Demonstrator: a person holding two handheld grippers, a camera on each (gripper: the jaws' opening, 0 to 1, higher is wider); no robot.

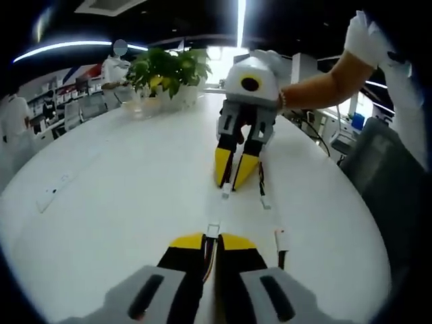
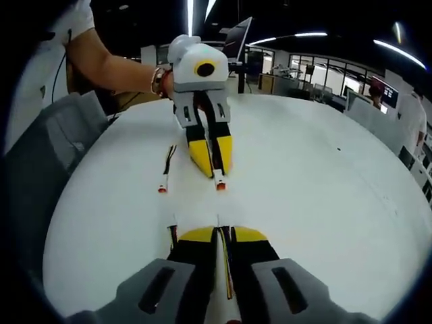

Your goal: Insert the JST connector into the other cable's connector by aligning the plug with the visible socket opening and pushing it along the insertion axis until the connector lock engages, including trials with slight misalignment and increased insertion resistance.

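JST connector (image 1: 213, 231) pinched in left gripper (image 1: 212, 237), right gripper (image 1: 235, 177) facing

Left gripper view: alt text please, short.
The left gripper is shut on a cable tipped with a white connector, facing the right gripper, which pinches another cable above a white table. Two spare cables lie alongside.

Both hand-held grippers, left (image 1: 212, 237) and right (image 2: 217, 233), clamped, facing tip-to-tip
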